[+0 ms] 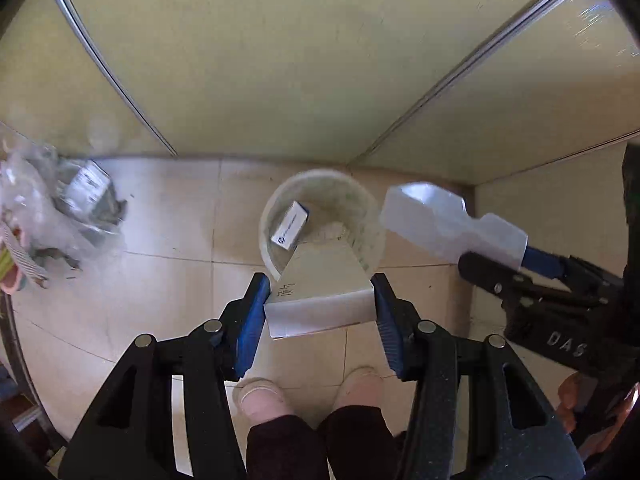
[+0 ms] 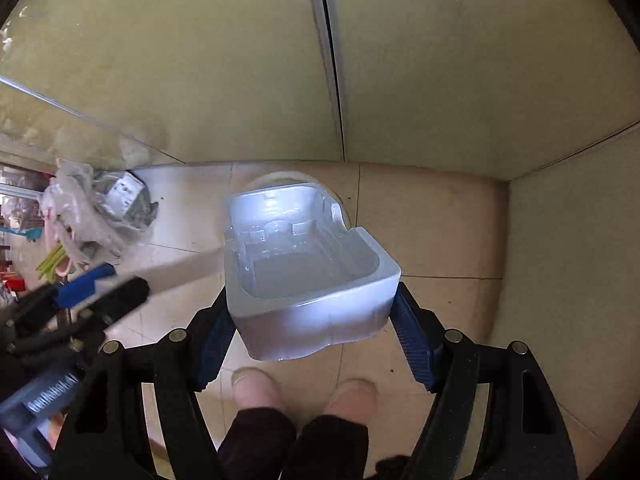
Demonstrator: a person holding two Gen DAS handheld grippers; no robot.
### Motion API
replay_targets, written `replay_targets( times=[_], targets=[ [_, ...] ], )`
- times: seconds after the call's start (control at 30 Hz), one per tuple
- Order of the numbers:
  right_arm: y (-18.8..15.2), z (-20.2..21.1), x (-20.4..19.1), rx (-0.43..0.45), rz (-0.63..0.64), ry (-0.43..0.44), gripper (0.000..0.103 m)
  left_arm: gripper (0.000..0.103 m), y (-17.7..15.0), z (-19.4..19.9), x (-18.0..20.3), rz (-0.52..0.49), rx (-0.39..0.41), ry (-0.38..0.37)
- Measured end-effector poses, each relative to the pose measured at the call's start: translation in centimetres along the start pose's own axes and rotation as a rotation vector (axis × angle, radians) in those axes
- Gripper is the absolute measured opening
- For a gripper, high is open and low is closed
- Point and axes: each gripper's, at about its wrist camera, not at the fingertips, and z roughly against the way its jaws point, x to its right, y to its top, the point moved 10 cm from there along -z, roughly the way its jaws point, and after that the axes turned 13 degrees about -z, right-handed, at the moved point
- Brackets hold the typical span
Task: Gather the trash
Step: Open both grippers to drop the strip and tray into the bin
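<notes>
This looks like a corner of a home: beige floor tiles (image 1: 168,220) meet pale yellow-green sliding panels (image 1: 260,60) set in metal tracks (a wardrobe or a partition, hard to say). A small round bin (image 1: 362,216) stands on the floor, a heap of plastic bags (image 2: 96,208) lies nearby, and the person wears pink slippers (image 2: 256,388).

White letters "DAS" stand on the black body of the right gripper (image 1: 520,258). Handwritten dark marks on the folded paper (image 1: 320,300) cannot be read. The small box (image 1: 290,226) in the bin (image 1: 372,216) bears a round blue logo and print too small to read.
</notes>
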Motion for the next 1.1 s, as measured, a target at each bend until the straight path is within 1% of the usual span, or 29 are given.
replay_targets(
  times=[0.13,0.23,0.33,0.4,0.5,0.6,0.7,0.87,0.97,1.1],
  targets=[
    [0.9,-3.8,0.2,-0.01,0.024,-0.002,0.071,0.051,-0.2,-4.5,-0.6,0.007,-0.009,-0.017],
    [1.2,-5.3,-0.2,-0.008,0.049,-0.003,0.072,0.051,-0.2,-7.2,-0.9,0.027,-0.019,-0.034],
    [1.4,-6.0,-0.3,-0.026,0.057,0.022,0.072,0.051,-0.2,-8.9,-0.9,0.043,-0.017,-0.056],
    [1.4,-6.7,-0.6,-0.033,0.071,0.019,0.073,0.051,-0.1,-9.6,-0.8,0.043,-0.017,-0.061],
    [1.3,-7.3,-1.0,-0.071,0.078,0.037,0.076,0.051,-0.3,-10.7,-0.7,0.029,-0.038,-0.083],
    [1.2,-8.2,-0.8,-0.111,0.065,0.063,0.076,0.051,-0.4,-10.9,-0.6,0.025,-0.048,-0.074],
    [1.0,-8.5,-0.8,-0.122,0.062,0.059,0.076,0.051,-0.5,-10.9,-0.5,0.025,-0.055,-0.069],
    [0.9,-7.5,-0.8,-0.112,0.074,0.052,0.076,0.052,-0.7,-10.4,-0.5,0.059,-0.056,-0.093],
    [0.9,-6.6,-1.1,-0.101,0.086,0.042,0.076,0.052,-1.1,-10.0,-0.4,0.059,-0.064,-0.086],
    [0.8,-4.0,-1.3,-0.078,0.09,0.044,0.076,0.052,-1.0,-8.1,-0.1,0.057,-0.057,-0.069]
  ],
)
